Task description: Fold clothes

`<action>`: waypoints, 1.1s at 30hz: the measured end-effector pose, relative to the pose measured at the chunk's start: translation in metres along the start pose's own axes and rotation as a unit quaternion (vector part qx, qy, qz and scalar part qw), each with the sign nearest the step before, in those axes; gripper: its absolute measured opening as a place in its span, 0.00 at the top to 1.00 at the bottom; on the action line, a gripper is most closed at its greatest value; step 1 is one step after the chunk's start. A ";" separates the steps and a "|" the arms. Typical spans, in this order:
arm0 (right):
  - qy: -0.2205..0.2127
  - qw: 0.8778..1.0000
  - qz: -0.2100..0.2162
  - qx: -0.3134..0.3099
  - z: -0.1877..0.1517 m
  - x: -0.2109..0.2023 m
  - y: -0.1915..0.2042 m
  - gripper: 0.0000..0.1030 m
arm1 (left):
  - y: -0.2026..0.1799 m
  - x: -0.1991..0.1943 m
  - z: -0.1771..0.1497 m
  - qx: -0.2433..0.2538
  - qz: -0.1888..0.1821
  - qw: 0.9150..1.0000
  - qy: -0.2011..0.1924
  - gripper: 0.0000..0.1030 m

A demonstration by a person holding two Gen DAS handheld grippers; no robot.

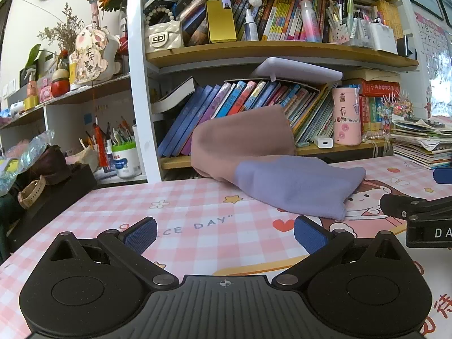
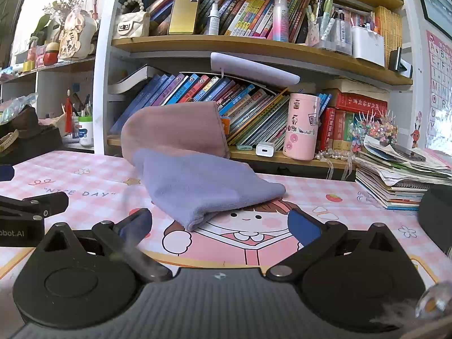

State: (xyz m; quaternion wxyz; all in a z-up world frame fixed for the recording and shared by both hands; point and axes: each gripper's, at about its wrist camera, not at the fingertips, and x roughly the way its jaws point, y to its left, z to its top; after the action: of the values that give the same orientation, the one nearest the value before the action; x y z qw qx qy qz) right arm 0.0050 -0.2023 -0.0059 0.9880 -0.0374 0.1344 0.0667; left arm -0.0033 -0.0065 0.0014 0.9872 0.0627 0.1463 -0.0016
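Both grippers (image 1: 224,233) (image 2: 220,227) low, jaws wide.

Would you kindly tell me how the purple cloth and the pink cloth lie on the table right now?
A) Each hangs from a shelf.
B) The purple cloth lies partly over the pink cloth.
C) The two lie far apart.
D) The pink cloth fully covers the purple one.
B: the purple cloth drapes over the front of the pink cloth, whose back part rises behind it against the bookshelf.

Left tool (image 1: 224,236) wide open, empty, low centre; pink-purple cloth (image 1: 271,169) mid-frame on checked desk (image 1: 113,206), apart.
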 end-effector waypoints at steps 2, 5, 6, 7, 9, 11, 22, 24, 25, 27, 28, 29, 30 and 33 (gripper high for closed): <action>-0.001 1.000 0.000 0.003 0.000 0.000 -0.001 0.00 | 0.000 0.000 0.000 0.000 0.001 1.000 0.000 0.00; -0.001 1.000 0.000 0.006 0.000 0.000 -0.002 0.00 | -0.001 -0.001 -0.001 0.002 0.003 1.000 -0.004 0.00; -0.001 1.000 0.000 0.007 0.000 0.000 -0.002 0.00 | -0.001 -0.002 -0.001 0.003 0.003 1.000 -0.005 0.00; 0.000 1.000 0.000 0.007 0.000 0.000 -0.002 0.00 | -0.001 -0.002 -0.001 0.004 0.003 1.000 -0.007 0.00; 0.001 1.000 -0.001 0.005 0.000 0.000 -0.002 0.00 | -0.001 -0.003 -0.001 0.005 0.002 1.000 -0.009 0.00; 0.002 1.000 -0.002 0.001 0.000 0.001 0.000 0.00 | -0.001 -0.003 -0.001 0.005 0.001 1.000 -0.010 0.00; 0.004 1.000 -0.003 0.002 0.000 0.001 -0.001 0.00 | 0.001 -0.001 -0.001 0.002 -0.001 1.000 -0.004 0.00; 0.006 1.000 -0.003 0.004 0.000 0.002 -0.002 0.00 | 0.001 0.000 -0.001 0.001 -0.001 1.000 -0.001 0.00; 0.006 1.000 -0.003 0.005 0.000 0.002 -0.002 0.00 | 0.001 0.000 -0.001 0.000 -0.001 1.000 0.000 0.00; 0.005 1.000 -0.004 0.005 0.000 0.001 -0.002 0.00 | 0.001 0.000 -0.002 0.000 -0.002 1.000 0.000 0.00; 0.005 1.000 -0.004 0.006 0.000 0.001 -0.002 0.00 | 0.001 0.000 -0.002 0.000 -0.002 1.000 0.000 0.00; 0.005 1.000 -0.005 0.006 0.000 0.001 -0.002 0.00 | 0.001 0.000 -0.002 0.001 -0.003 1.000 0.000 0.00; 0.005 1.000 -0.005 0.006 0.000 0.001 -0.002 0.00 | 0.001 0.000 -0.002 0.003 -0.003 1.000 -0.001 0.00; 0.007 1.000 -0.005 0.005 0.000 0.002 -0.002 0.00 | 0.001 0.000 -0.002 0.004 -0.006 1.000 0.000 0.00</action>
State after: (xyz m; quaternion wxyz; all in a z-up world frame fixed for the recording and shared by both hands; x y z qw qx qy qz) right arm 0.0072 -0.2038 -0.0066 0.9875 -0.0333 0.1415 0.0607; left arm -0.0039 -0.0057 0.0000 0.9870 0.0653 0.1467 -0.0083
